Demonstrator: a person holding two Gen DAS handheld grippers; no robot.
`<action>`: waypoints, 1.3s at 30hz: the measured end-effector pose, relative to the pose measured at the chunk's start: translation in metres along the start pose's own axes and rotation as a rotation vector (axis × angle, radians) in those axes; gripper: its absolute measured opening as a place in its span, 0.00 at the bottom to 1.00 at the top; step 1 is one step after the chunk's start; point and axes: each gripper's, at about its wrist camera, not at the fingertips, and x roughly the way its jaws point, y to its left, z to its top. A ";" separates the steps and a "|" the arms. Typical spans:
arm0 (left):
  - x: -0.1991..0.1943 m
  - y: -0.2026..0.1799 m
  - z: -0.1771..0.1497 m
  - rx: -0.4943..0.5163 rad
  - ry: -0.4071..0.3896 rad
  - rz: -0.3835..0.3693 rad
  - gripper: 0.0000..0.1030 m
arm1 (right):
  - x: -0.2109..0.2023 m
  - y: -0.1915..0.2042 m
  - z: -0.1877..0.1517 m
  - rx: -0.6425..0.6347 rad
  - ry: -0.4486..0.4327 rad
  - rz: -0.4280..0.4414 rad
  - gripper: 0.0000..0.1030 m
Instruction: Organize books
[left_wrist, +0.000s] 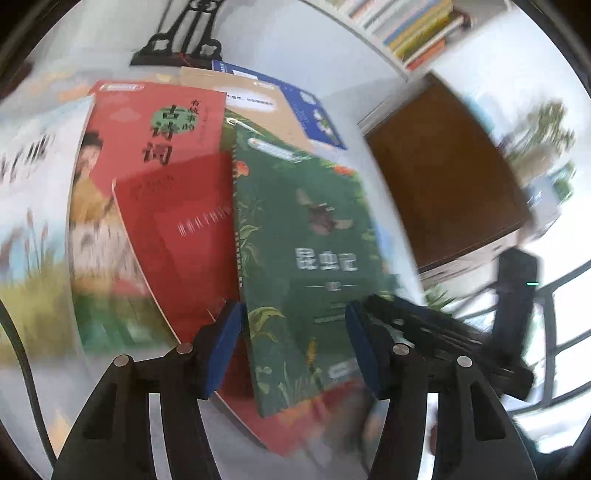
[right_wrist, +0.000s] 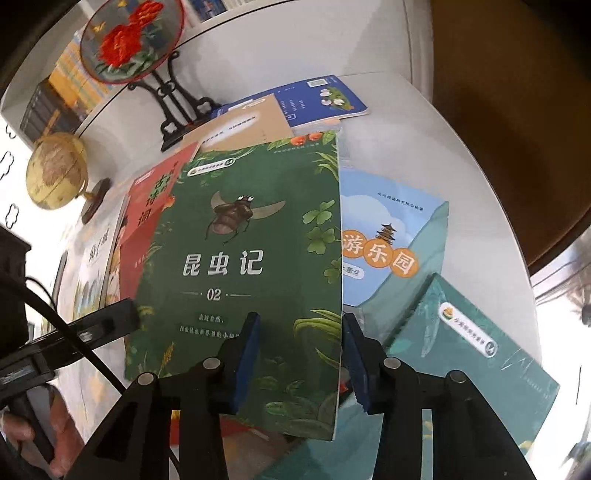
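Green insect book (right_wrist: 240, 266) lies between both grippers' parted fingers: left gripper (left_wrist: 295, 343), right gripper (right_wrist: 301, 354); neither visibly clamping.

White tabletop (right_wrist: 461, 155) under bright daylight. Against a white wall (right_wrist: 295, 40), shelving (left_wrist: 413, 29) of colourful spines. Round embroidered screen (right_wrist: 129, 40) on dark stand, small globe (right_wrist: 55, 173) beside. Railed window (left_wrist: 569, 325) at the edge.
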 end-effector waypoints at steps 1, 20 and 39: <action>-0.006 -0.003 -0.008 -0.034 -0.012 -0.032 0.53 | -0.002 -0.003 -0.001 -0.014 0.005 0.016 0.41; 0.030 -0.035 -0.119 -0.397 -0.096 -0.008 0.44 | -0.025 -0.065 -0.045 -0.294 0.141 0.103 0.45; 0.049 -0.052 -0.097 -0.356 -0.125 -0.065 0.15 | -0.026 -0.063 -0.055 -0.316 0.124 0.208 0.62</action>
